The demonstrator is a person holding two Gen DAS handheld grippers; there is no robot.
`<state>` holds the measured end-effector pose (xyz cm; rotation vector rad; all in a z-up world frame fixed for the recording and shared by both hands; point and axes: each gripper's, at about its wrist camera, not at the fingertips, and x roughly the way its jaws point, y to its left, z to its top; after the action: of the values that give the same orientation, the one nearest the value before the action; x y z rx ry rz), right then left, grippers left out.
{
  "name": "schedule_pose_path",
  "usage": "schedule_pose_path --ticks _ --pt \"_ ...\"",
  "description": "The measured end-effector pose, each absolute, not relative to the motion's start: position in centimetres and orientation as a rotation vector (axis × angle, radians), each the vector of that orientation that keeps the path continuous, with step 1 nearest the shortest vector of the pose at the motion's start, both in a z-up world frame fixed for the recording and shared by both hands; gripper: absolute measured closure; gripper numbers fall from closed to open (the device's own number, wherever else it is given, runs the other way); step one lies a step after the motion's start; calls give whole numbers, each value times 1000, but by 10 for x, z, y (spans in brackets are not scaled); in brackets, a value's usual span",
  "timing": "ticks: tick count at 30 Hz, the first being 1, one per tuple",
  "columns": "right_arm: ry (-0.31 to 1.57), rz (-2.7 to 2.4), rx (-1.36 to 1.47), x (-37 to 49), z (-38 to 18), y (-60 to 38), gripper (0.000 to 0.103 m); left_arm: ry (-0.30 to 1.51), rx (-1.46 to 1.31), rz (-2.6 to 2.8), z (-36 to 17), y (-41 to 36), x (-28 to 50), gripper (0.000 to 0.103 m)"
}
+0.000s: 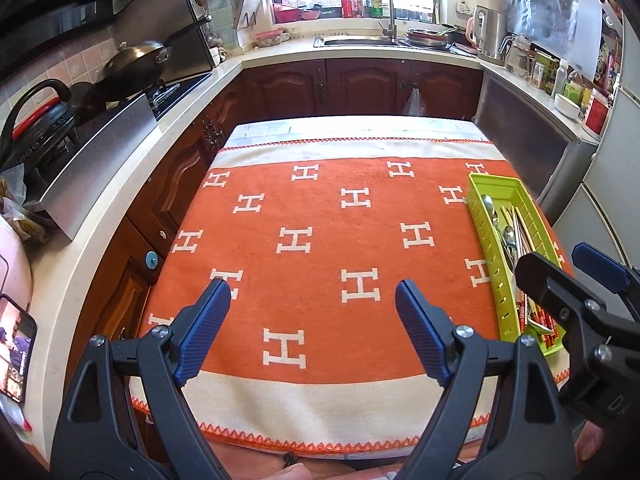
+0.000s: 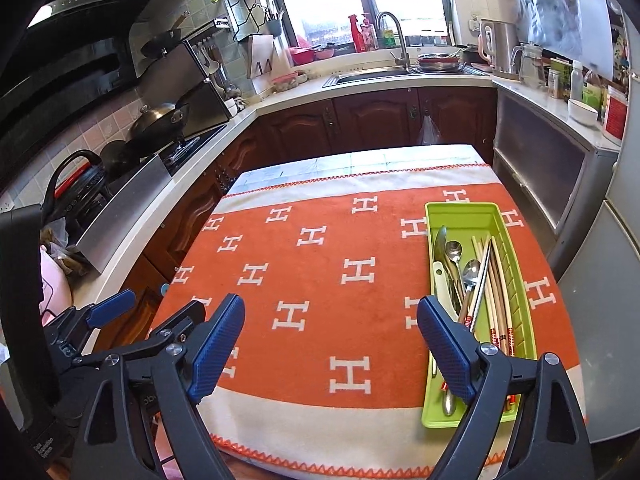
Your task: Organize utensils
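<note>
A lime green utensil tray (image 2: pixel 460 216) (image 1: pixel 478 200) lies on the right side of the table. Inside it lie metal spoons (image 2: pixel 454 250) (image 1: pixel 488 204) and several chopsticks (image 2: pixel 500 300) (image 1: pixel 524 228). My right gripper (image 2: pixel 332 316) stands open above the table's near edge with nothing between its blue pads; its right finger (image 2: pixel 444 344) overlaps the tray's near left part. My left gripper (image 1: pixel 312 300) is open too, over the cloth to the left of the tray, holding nothing. In the left wrist view the right gripper (image 1: pixel 576 280) shows at the right, by the tray.
An orange cloth with white H marks (image 2: pixel 320 280) (image 1: pixel 320 220) covers the table. Counters run along the left, back and right, with a wok (image 2: pixel 160 120) on the stove, a sink (image 2: pixel 372 74) under the window, and a fridge (image 2: pixel 608 280) close on the right.
</note>
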<state>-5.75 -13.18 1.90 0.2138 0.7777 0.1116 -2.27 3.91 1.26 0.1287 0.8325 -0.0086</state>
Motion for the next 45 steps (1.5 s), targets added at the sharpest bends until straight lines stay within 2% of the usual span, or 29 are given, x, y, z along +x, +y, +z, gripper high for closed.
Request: schedule_pose_path --ticks 45 --pt "789 102 222 -53 15 -138 14 823 50 -24 8 41 -18 20"
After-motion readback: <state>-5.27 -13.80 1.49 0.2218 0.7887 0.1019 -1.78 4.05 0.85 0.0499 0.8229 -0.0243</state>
